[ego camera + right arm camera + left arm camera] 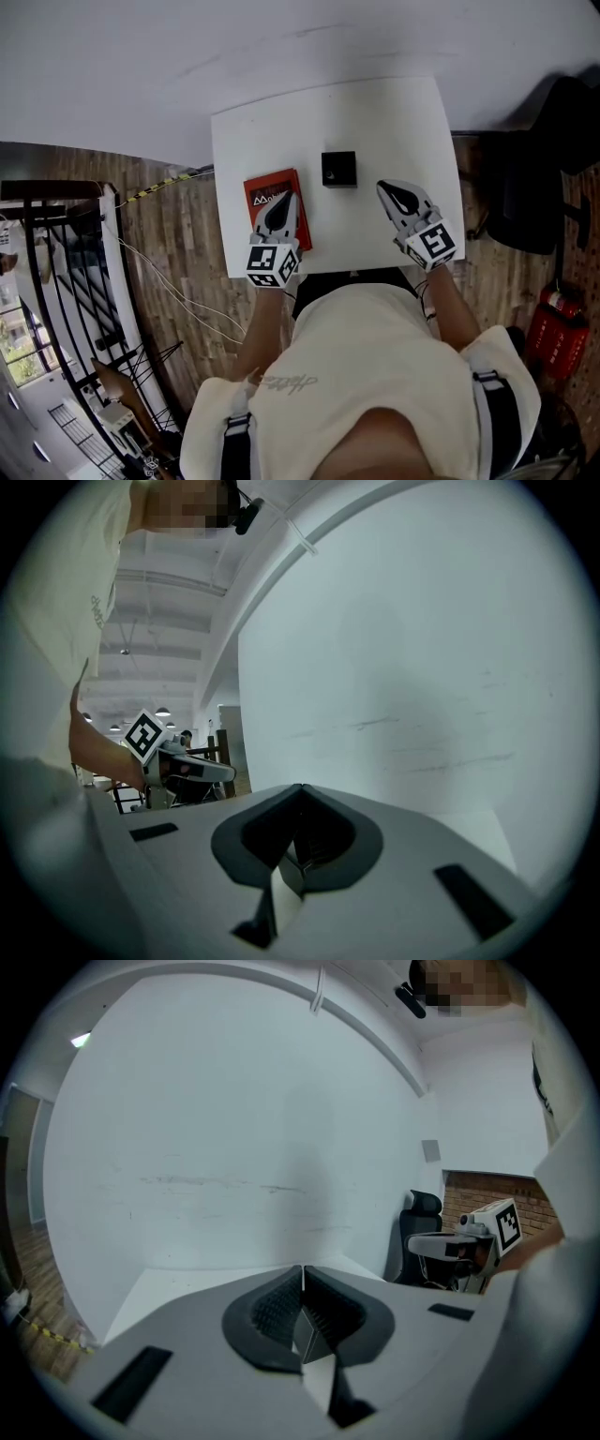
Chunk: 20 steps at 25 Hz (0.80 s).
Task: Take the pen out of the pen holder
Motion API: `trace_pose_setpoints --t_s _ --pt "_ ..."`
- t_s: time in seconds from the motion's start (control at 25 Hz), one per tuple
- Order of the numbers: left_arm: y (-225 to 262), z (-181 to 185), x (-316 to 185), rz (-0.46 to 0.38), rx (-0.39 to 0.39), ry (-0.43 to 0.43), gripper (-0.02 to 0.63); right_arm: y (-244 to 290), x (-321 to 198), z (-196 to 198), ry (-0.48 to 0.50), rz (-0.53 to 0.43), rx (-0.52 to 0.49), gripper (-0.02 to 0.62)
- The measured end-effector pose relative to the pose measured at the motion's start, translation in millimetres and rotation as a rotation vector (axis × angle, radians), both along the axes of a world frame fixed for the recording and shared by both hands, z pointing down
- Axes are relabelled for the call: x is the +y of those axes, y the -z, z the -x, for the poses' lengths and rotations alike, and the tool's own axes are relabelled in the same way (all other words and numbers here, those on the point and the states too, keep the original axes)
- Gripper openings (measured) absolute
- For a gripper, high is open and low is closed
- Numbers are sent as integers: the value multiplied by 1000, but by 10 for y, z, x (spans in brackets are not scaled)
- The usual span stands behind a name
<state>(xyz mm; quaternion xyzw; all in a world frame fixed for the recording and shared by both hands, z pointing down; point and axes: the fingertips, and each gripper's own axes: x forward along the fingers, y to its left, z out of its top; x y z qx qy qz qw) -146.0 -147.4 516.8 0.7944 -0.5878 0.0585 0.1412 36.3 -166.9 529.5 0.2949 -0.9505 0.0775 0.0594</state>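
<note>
Closest in, cream shirt (375,375) and forearms reaching to the near edge of white worktop (375,112). Left claw (284,202) pressed shut with nothing in it, poised over red book (267,192), which has no part in the job. Right claw (390,192) likewise closed on nothing. Both set either side of black pen holder (338,169), placed mid-worktop just ahead and between them, likely a ready stance before any reach. Pen not made out from above, presumably sunk upright inside. Calls for one claw to open, then come in over the holder's mouth.
</note>
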Motion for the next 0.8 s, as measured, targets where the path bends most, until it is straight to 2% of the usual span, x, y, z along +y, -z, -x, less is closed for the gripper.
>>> trace_pose_setpoints --t_s 0.28,0.6,0.72,0.8 --pt "-29 -70 -4 20 10 -98 21 46 109 116 -14 0 4 8" --pt "-52 -43 -23 26 -1 -158 28 68 187 163 -64 1 15 8" --pt "-125 -82 -70 41 -1 -177 85 55 188 124 -77 5 23 8" --pt "-171 -127 -94 49 -5 -195 92 33 183 74 -91 8 29 8"
